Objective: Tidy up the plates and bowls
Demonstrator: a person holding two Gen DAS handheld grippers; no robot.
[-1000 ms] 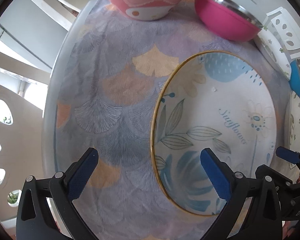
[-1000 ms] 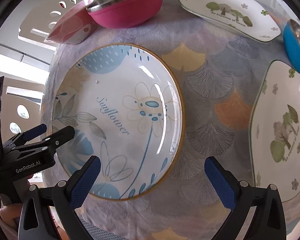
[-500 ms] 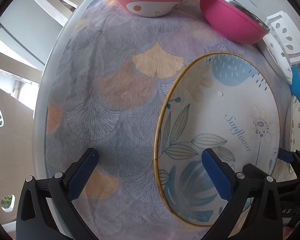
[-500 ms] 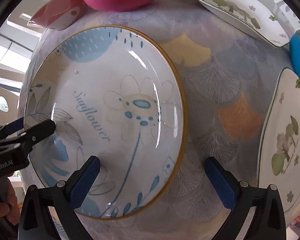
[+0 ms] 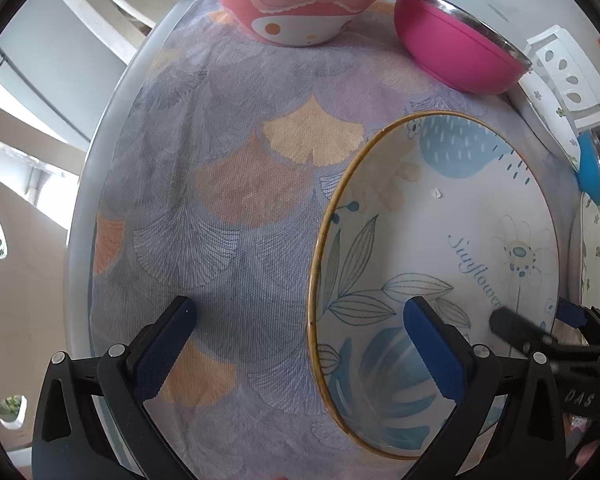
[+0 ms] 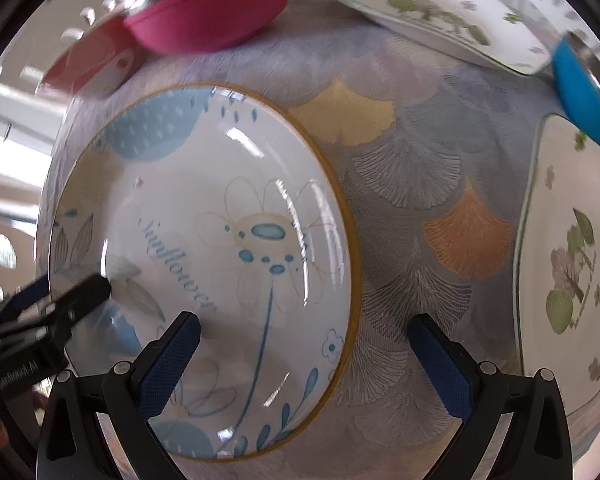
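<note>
Both grippers hover low over a round table (image 5: 80, 240) covered in a leaf-print cloth (image 5: 240, 208), jaws spread wide, holding nothing. The left gripper (image 5: 300, 336) straddles the left rim of the sunflower plate (image 5: 440, 240); the right gripper (image 6: 304, 356) straddles its right rim. The glazed rim looks slick and the plate sits close to the table's near edge, so a shallow pinch could let it slip or slide off. Ahead of the left gripper sit a bow-print bowl (image 5: 300, 0) and a pink bowl (image 5: 452, 56), contents hidden. Right of the right gripper lie two square plates (image 6: 568, 264) (image 6: 440, 12) and a blue bowl (image 6: 580, 100); both plates are bare.
</note>
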